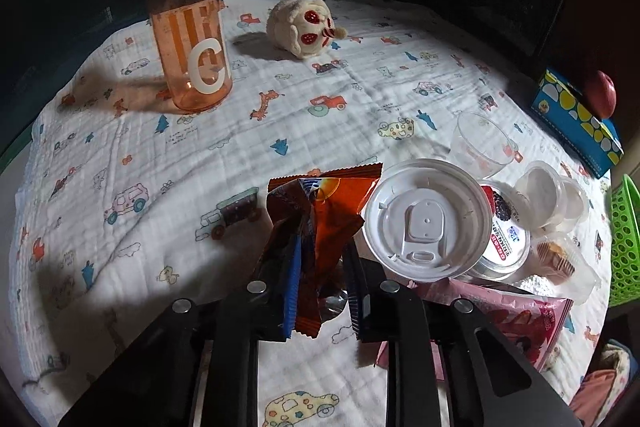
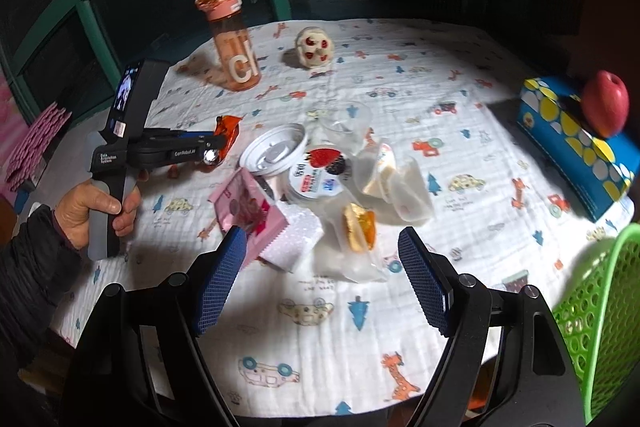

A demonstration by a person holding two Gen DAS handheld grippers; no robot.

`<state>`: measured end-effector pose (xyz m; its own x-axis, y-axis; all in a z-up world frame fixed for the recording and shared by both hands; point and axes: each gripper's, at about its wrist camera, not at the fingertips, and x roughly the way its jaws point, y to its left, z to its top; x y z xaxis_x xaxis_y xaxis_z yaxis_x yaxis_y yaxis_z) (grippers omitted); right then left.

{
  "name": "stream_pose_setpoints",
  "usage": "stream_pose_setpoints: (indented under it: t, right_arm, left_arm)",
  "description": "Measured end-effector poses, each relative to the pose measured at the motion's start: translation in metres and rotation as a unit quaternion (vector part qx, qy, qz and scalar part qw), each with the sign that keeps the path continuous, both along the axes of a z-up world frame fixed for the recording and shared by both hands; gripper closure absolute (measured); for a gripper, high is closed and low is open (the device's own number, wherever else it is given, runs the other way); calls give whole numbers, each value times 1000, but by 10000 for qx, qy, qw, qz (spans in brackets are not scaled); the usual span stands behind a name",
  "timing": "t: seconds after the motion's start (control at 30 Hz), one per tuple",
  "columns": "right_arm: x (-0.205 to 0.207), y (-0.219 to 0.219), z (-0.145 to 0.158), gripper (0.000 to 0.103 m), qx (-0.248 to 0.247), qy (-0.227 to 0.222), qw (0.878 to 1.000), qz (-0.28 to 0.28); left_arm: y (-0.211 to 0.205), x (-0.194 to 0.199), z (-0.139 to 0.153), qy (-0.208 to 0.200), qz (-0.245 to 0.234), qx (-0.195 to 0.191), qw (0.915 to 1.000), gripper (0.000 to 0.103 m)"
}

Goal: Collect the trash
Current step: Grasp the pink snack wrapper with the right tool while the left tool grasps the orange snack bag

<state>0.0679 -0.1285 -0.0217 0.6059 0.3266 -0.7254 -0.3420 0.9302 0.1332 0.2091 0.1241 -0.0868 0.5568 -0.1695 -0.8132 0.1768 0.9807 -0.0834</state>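
Observation:
My left gripper [image 1: 320, 259] is shut on an orange snack wrapper [image 1: 324, 211] and holds it just above the cloth; it also shows in the right wrist view [image 2: 218, 143], with the wrapper [image 2: 229, 131]. To its right lies a trash pile: a white cup lid [image 1: 426, 223], a yogurt cup [image 2: 320, 173], a pink wrapper [image 2: 248, 211], clear plastic cups [image 2: 400, 183], a white foam block [image 2: 296, 239] and a clear bag with a pastry [image 2: 360, 227]. My right gripper [image 2: 322, 275] is open and empty, just in front of the pile. A green basket [image 2: 600, 307] stands at the right.
A round table has a cartoon-print cloth [image 2: 400, 99]. An orange water bottle [image 1: 184, 23] and a plush toy [image 1: 304, 27] stand at the back. A blue tissue box [image 2: 576, 143] with a red apple [image 2: 604, 103] sits at the right edge.

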Motion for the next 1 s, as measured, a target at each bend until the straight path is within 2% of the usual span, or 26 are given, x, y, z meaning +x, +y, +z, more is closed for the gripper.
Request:
stream_pose_setpoints:
  t: [0.3, 0.47, 0.7, 0.93, 1.0]
  right_arm:
    - [21, 59, -20, 25, -324, 120, 9961, 815]
    - [34, 87, -42, 25, -740, 162, 9904, 1160]
    - [45, 109, -69, 25, -1360, 213, 9803, 1417]
    - [40, 113, -86, 25, -1824, 178, 9714, 1513]
    - [38, 114, -89, 31, -1967, 79, 9689, 1499]
  left_arm:
    - [25, -20, 23, -211, 349, -236, 9989, 84]
    - [39, -29, 29, -250, 577, -373, 9973, 84]
    - [51, -34, 36, -315, 715, -490, 9957, 84]
    - [47, -34, 38, -341, 690, -557, 9955, 84]
    - [45, -34, 38, -343, 659, -558, 9957, 84]
